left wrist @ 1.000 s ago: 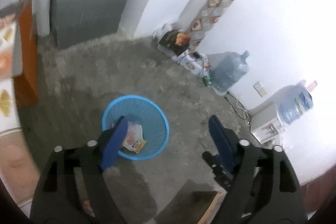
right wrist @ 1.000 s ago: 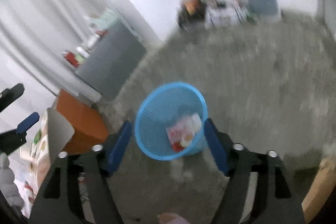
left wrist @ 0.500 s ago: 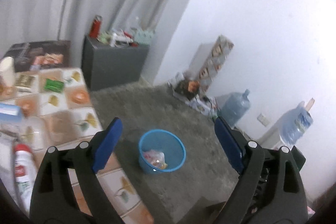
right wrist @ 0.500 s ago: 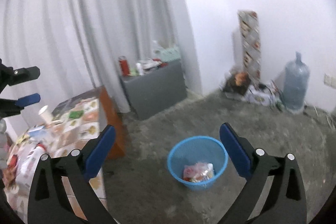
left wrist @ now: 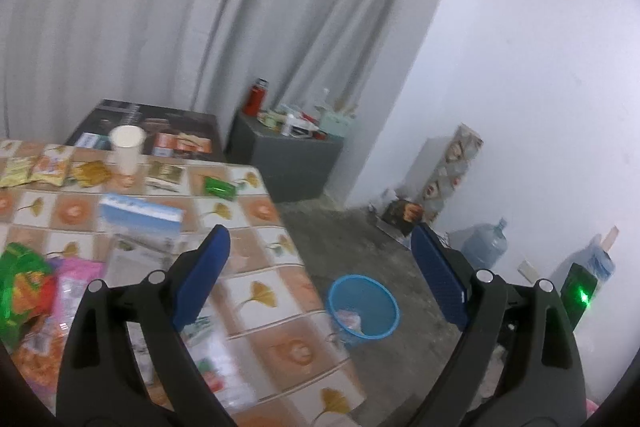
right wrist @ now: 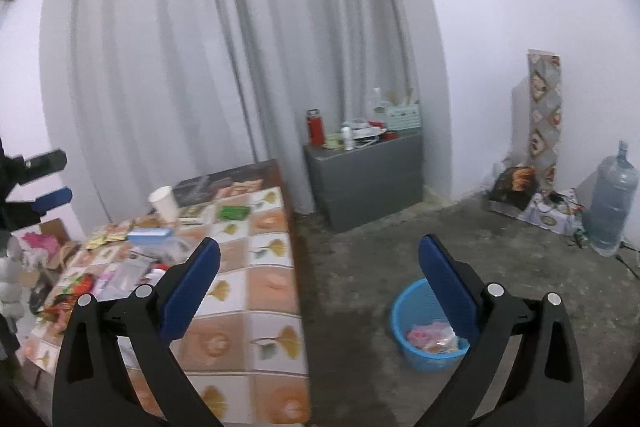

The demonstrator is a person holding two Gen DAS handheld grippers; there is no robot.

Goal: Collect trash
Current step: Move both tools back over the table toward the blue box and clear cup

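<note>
A blue trash basket (left wrist: 378,297) stands on the grey floor beside the table and holds some wrappers (right wrist: 430,335); it also shows in the right wrist view (right wrist: 404,323). The tiled table (left wrist: 256,211) carries snack wrappers (left wrist: 48,169), a green packet (left wrist: 219,187), a paper cup (left wrist: 126,147) and a blue box (left wrist: 138,215). My left gripper (left wrist: 320,275) is open and empty, high above the table's right edge. My right gripper (right wrist: 320,287) is open and empty, above the floor between table (right wrist: 272,239) and basket.
A grey cabinet (right wrist: 368,175) with a red flask (right wrist: 316,127) and bottles stands against the curtain. A water jug (right wrist: 612,203) and boxes sit along the right wall. Another gripper stand (right wrist: 36,183) shows at the far left.
Both grippers have risen and pulled back from just over the basket. The views tilted up, so the table, curtain and cabinet have come into sight. Both stay open and empty.
</note>
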